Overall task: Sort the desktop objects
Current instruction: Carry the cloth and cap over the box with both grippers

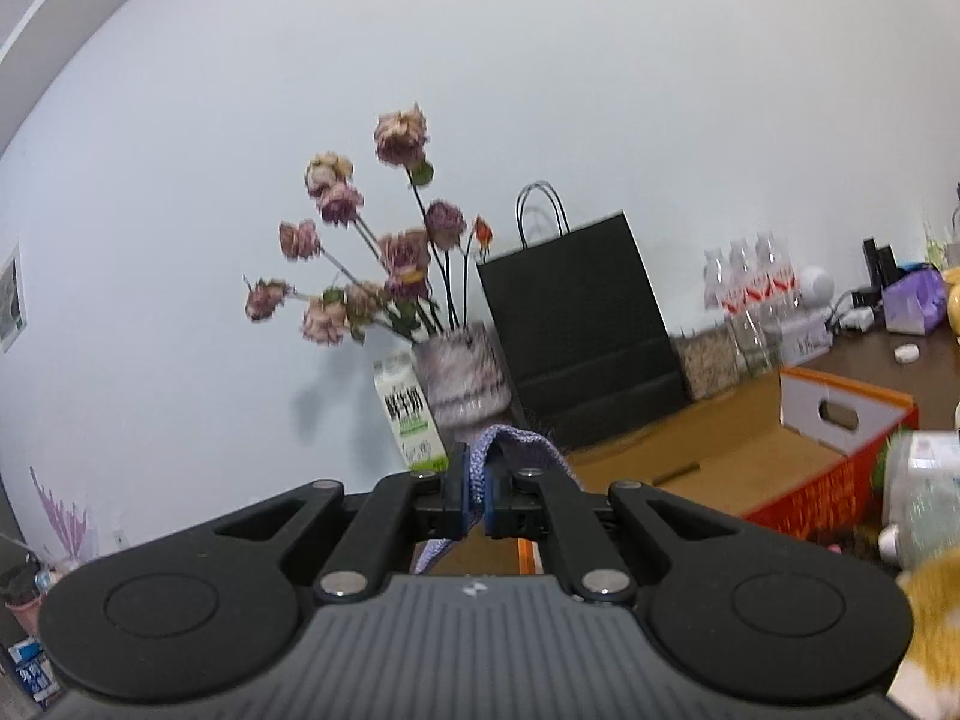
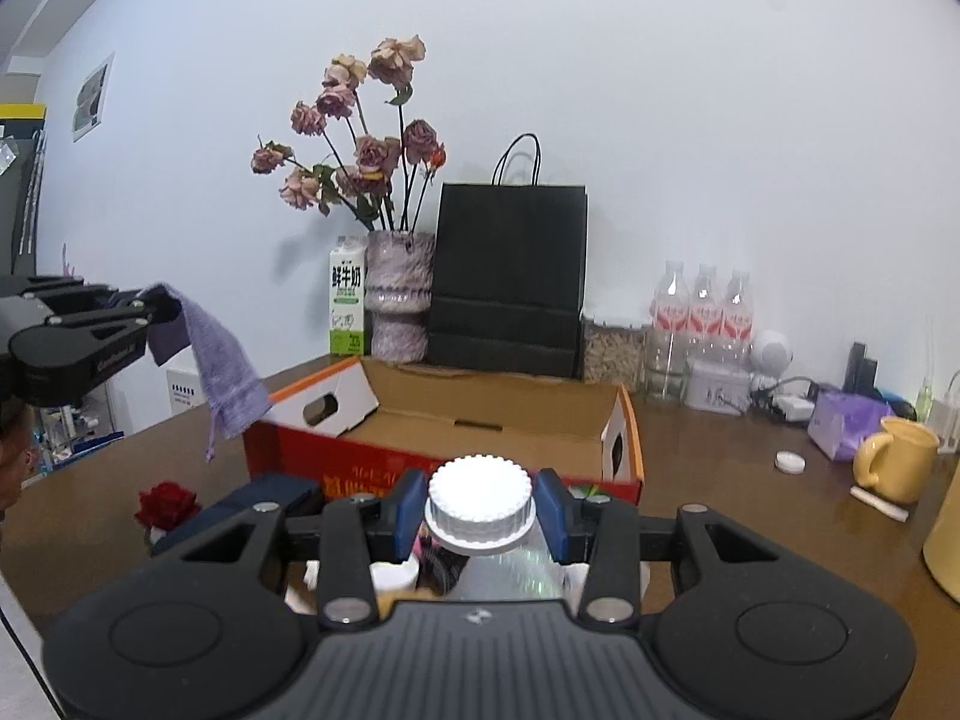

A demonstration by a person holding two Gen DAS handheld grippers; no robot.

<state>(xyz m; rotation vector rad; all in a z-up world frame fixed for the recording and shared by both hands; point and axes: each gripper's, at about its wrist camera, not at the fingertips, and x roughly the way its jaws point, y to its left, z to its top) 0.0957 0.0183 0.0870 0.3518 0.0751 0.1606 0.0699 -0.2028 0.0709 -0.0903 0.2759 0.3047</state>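
Left claw pinching knitted purple cloth, right claw gripping ridged white cap

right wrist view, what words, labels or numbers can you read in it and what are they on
"鲜牛奶" in large green characters on the milk carton; its smaller print is too small to read.
Yellow lettering on the red front of the cardboard box: cut off by the gripper, unreadable.
Red labels on the three water bottles: too blurred.
Pale lettering on the side of the left gripper: too small.
Poster on the wall: no legible text.
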